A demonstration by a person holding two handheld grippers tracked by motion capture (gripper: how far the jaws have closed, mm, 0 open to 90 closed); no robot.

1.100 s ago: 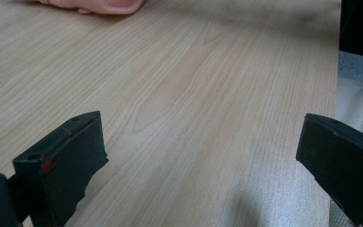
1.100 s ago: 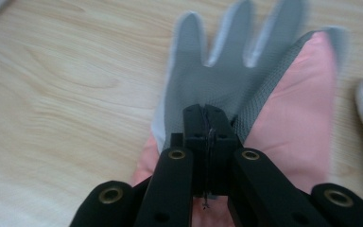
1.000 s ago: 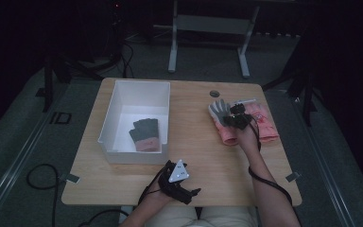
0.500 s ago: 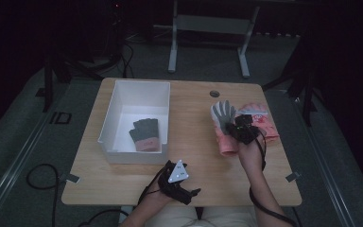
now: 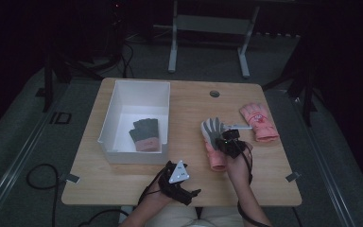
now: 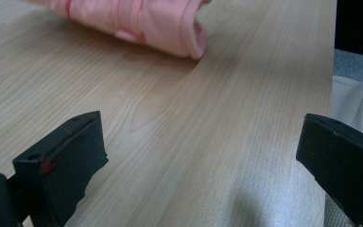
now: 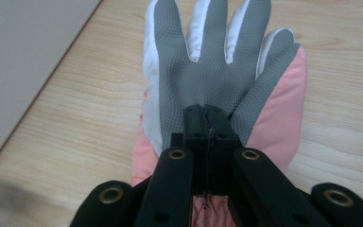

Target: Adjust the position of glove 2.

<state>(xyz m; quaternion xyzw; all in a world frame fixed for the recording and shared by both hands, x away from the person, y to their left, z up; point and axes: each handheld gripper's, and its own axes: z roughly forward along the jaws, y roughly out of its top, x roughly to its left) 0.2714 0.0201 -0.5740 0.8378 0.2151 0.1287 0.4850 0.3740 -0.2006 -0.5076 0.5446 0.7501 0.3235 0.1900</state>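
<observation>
Dim floor and metal stand legs surround the wooden counter (image 5: 189, 101). Largest on it is a white bin (image 5: 134, 121) at about nine o'clock, with a dark glove with a pink cuff (image 5: 144, 134) lying inside. A pink glove (image 5: 259, 122) lies at three o'clock. Near centre lies a grey-palmed pink glove (image 5: 213, 144), palm up, fingers toward twelve; the right tongs (image 7: 209, 124) are pinched together on its palm fabric. At six o'clock the left tongs (image 6: 196, 156) rest with jaws wide apart over bare wood, empty.
</observation>
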